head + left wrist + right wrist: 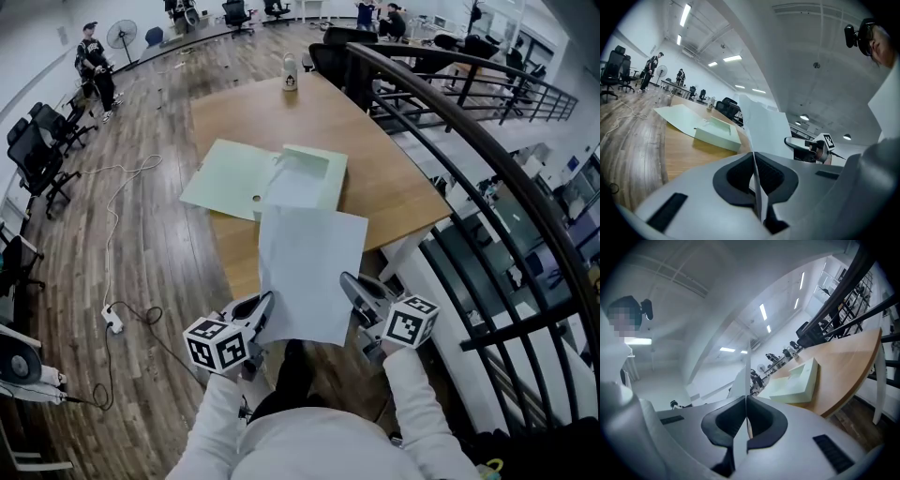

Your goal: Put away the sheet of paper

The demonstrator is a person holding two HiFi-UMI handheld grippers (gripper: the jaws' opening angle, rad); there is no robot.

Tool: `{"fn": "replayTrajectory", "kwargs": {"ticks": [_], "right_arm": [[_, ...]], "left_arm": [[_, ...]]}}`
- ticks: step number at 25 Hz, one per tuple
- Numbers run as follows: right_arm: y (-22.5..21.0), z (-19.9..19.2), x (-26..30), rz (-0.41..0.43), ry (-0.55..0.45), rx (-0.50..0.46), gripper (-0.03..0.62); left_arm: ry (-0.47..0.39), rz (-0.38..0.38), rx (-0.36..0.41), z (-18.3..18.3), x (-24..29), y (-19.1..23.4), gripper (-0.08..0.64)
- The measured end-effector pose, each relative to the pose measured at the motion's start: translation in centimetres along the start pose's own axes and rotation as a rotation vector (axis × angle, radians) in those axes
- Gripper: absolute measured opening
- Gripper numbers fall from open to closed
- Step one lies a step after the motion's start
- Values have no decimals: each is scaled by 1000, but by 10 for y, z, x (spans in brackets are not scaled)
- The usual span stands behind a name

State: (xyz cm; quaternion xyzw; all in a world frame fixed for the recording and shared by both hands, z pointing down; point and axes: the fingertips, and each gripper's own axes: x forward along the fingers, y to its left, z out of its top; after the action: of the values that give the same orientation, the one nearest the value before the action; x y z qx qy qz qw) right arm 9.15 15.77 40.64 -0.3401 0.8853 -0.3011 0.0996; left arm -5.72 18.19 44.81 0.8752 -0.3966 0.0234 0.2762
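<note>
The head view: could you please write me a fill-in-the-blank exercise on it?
The left gripper and right gripper are each shut on the thin white ____ sheet.
The open cardboard box file on the wooden table is pale ____.
A small white ____ stands at the table's far end.
Missing words: paper; green; bottle.

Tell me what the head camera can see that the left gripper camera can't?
Only the head view shows the whole sheet of paper from above, held near its bottom corners, and the marker cube on the left gripper. Only the left gripper view shows the dark pads shut on the sheet's edge, plus the ceiling lights. Both show the sheet, the open pale green box on the wooden table, and the right gripper.
</note>
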Motion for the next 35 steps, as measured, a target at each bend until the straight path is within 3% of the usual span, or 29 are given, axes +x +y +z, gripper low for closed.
{"fn": "replayTrajectory", "kwargs": {"ticks": [15,25,35], "right_arm": [[-84,67,123,-67,-25,32,28],[-113,96,162,-97,-56,28,28],[-135,128,199,-73,-55,20,28]], "left_arm": [[35,-52,4,96,101,105,17],[38,-101,30,134,140,140,17],[28,-89,32,164,170,166,17]]}}
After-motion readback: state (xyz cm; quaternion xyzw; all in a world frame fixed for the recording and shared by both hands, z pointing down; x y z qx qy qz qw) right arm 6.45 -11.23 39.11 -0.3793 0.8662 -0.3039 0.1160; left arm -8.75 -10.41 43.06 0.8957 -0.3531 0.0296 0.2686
